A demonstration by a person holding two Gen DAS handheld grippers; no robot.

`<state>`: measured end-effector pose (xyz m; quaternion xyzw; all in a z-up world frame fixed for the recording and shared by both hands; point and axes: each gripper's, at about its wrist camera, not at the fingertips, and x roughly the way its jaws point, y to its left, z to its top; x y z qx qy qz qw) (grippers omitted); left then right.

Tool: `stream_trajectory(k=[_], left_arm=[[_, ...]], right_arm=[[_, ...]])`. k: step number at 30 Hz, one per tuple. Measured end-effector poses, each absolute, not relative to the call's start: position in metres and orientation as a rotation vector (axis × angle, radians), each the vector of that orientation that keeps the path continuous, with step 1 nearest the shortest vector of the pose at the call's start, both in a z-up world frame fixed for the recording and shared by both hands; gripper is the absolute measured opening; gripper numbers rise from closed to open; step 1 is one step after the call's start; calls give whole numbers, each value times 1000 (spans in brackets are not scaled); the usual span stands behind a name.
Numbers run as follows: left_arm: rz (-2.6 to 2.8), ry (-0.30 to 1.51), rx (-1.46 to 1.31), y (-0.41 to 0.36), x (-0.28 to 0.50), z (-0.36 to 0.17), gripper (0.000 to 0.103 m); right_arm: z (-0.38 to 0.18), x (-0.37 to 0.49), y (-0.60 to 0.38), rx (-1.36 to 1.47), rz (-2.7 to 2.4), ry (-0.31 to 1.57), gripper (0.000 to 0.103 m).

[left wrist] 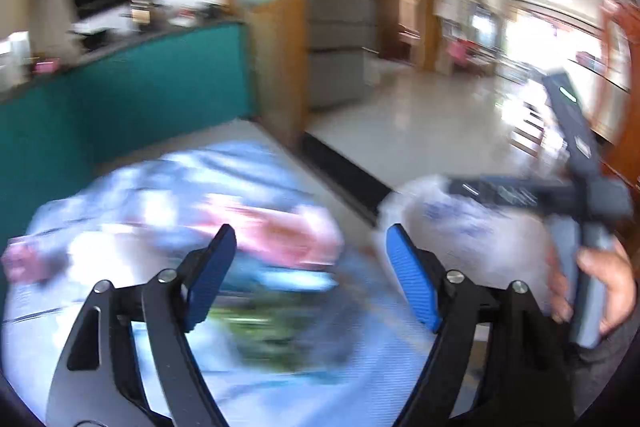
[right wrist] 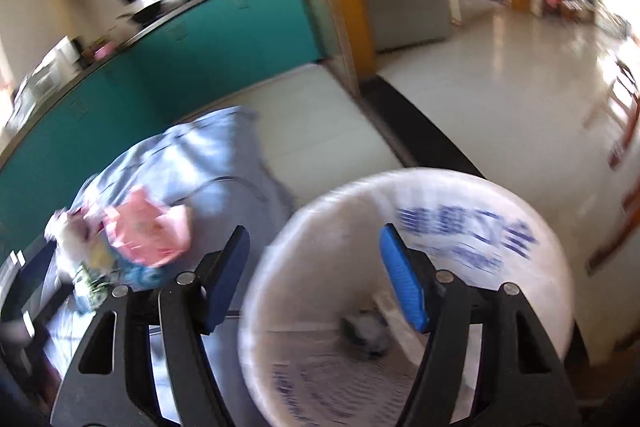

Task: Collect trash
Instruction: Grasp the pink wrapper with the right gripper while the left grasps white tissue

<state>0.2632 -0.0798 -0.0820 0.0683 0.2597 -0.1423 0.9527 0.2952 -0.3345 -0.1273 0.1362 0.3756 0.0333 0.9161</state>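
A heap of trash lies on a light-blue cloth (right wrist: 208,155): a pink wrapper (right wrist: 148,235), white scraps and a green-printed piece (right wrist: 92,287). In the left wrist view my left gripper (left wrist: 311,247) hangs open just above that heap, with the pink wrapper (left wrist: 280,231) and green litter (left wrist: 272,331) blurred beneath it and nothing between the pads. My right gripper (right wrist: 313,247) is open over the mouth of a white bag-lined bin (right wrist: 460,199) with blue print. A dark crumpled piece (right wrist: 368,335) lies at the bin's bottom. The bin (left wrist: 416,215) stands to the right of the heap.
A teal counter (left wrist: 140,87) with cluttered kitchenware runs behind the cloth. A wooden door post (left wrist: 288,27) and a dark threshold strip (left wrist: 344,171) separate this spot from a glossy tiled hall. A hand (left wrist: 604,283) holds a grey handle at the right edge.
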Motion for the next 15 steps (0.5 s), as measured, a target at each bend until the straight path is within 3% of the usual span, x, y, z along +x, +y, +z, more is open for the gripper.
stream_trajectory(k=[6, 9, 15], left_arm=[[39, 532, 91, 22, 276, -76, 87], [97, 603, 56, 58, 281, -89, 88], [61, 751, 42, 84, 286, -121, 89]], right_arm=[[-117, 320, -250, 205, 267, 755, 69], [-116, 332, -207, 161, 328, 747, 78], [-137, 362, -150, 41, 315, 801, 84]])
